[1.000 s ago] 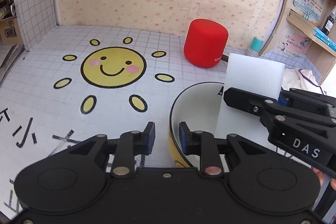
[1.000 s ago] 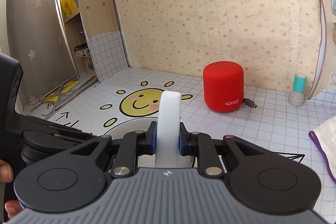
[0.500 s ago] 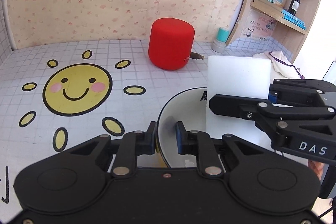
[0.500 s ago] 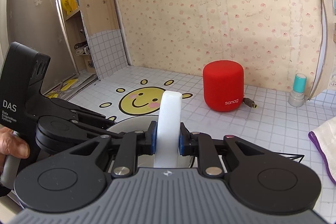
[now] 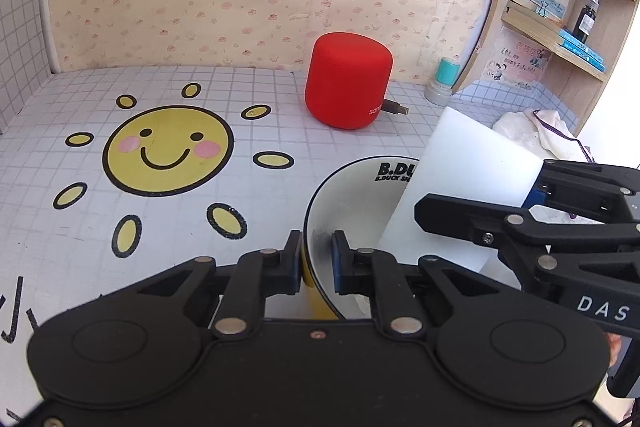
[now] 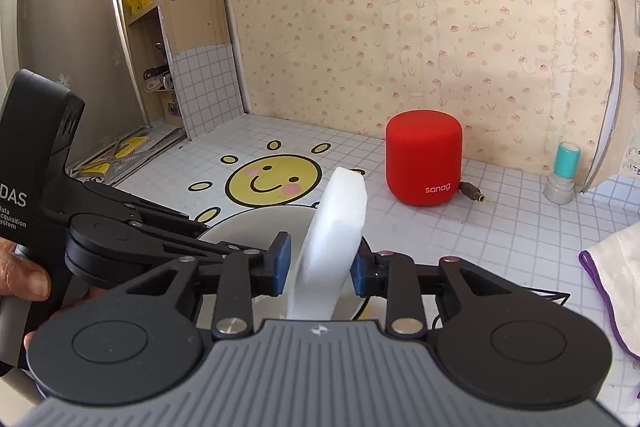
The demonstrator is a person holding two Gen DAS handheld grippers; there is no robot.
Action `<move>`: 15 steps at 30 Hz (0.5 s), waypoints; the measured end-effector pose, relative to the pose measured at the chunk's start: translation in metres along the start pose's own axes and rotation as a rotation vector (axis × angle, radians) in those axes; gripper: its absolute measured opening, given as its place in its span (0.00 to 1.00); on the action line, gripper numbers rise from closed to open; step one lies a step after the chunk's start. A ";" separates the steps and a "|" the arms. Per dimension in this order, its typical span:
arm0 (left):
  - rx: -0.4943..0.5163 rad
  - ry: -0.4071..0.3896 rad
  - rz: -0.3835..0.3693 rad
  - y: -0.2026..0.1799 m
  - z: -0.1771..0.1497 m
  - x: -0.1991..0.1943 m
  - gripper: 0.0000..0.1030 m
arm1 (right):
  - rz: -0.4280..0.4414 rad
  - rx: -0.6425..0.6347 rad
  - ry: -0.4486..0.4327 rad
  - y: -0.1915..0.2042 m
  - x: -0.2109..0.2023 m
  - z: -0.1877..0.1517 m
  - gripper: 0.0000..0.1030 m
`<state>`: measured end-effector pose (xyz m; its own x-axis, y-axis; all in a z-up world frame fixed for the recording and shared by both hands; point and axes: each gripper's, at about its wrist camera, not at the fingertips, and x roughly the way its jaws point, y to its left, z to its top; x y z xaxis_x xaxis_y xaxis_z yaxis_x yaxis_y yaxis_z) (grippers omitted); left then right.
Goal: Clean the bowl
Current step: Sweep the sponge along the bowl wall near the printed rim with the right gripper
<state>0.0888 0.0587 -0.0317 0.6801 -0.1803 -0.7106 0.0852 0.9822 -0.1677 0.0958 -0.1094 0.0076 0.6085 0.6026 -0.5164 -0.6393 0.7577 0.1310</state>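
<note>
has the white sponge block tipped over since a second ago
Yes. In the right wrist view the white sponge block stood upright between the pads; now its top leans right, toward the red cylindrical speaker, as the right gripper opens.

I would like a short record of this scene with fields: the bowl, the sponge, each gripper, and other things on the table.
bowl: white bowl, yellow outside, on the gridded table
left gripper: shut on the bowl's near rim, one pad inside, one outside
sponge: white sponge, tilted, over the bowl
right gripper: jaws opening; sponge between them, left pad clear of it
other things: red speaker, teal-capped bottle, cloth
</note>
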 end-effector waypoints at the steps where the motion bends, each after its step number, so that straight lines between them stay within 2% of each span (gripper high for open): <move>1: -0.011 0.000 0.009 -0.001 -0.001 -0.001 0.15 | -0.001 -0.001 0.001 0.000 -0.001 0.000 0.33; 7: -0.055 -0.015 0.075 -0.009 -0.010 -0.007 0.15 | 0.006 0.007 0.001 -0.001 -0.009 -0.004 0.34; 15: -0.105 -0.023 0.108 -0.013 -0.015 -0.011 0.15 | 0.002 -0.009 0.001 0.004 -0.014 -0.010 0.34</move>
<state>0.0695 0.0475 -0.0321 0.6982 -0.0713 -0.7124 -0.0653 0.9845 -0.1625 0.0799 -0.1176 0.0073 0.6068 0.6039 -0.5168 -0.6447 0.7543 0.1244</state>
